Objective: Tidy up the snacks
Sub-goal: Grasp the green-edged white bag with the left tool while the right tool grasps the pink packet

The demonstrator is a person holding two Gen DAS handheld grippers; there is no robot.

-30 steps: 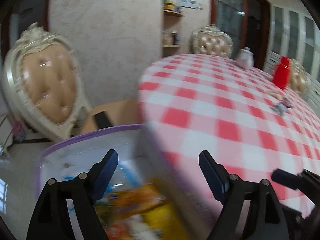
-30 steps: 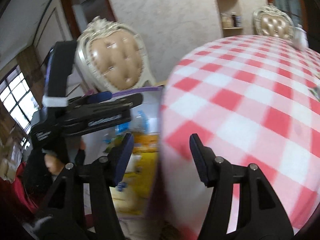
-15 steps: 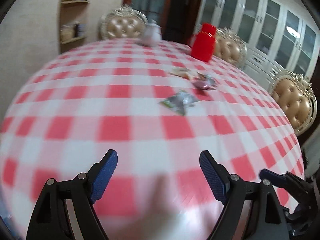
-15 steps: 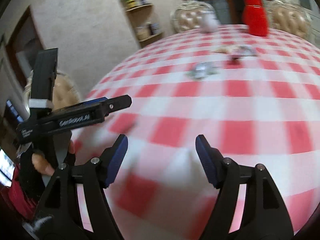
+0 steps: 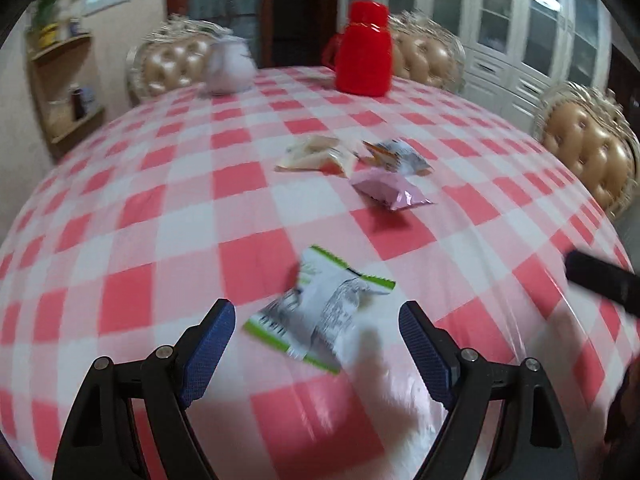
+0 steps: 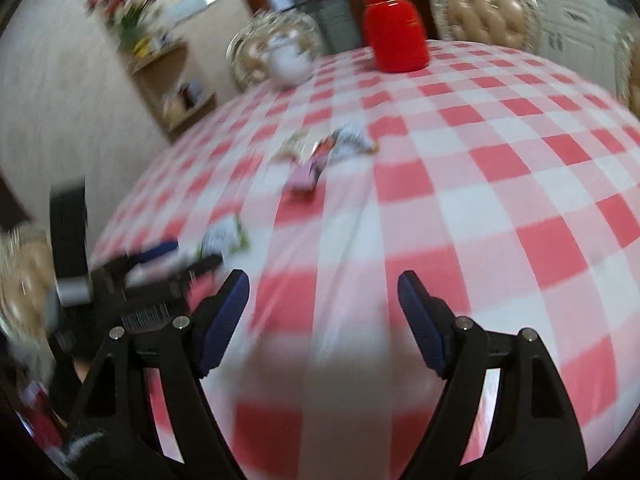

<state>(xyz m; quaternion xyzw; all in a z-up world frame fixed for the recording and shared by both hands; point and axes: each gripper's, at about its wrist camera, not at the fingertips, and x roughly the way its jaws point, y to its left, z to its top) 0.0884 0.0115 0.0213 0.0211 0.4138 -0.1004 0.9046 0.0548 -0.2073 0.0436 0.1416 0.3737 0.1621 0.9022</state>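
Observation:
Several snack packets lie on a red-and-white checked table [image 5: 120, 216]. A white-and-green packet [image 5: 320, 308] lies just ahead of my left gripper [image 5: 316, 328], which is open and empty with the packet between its fingertips' line. Farther off lie a pink packet [image 5: 390, 188], a beige packet [image 5: 316, 154] and a white-and-orange packet [image 5: 396, 154]. My right gripper [image 6: 322, 300] is open and empty above the table's near edge. The left gripper [image 6: 160, 268] shows at its left, by the green packet [image 6: 224, 236]. The other packets [image 6: 324, 148] show blurred mid-table.
A red jug [image 5: 363, 54] and a white teapot [image 5: 230, 64] stand at the table's far side. Padded chairs [image 5: 588, 144] ring the table. A wall shelf [image 5: 64, 92] is at the left. The right gripper's tip [image 5: 600, 280] shows at the right edge.
Both grippers swung from the bag of snacks beside the table up over the tabletop. The left one has moved forward to the white-and-green packet.

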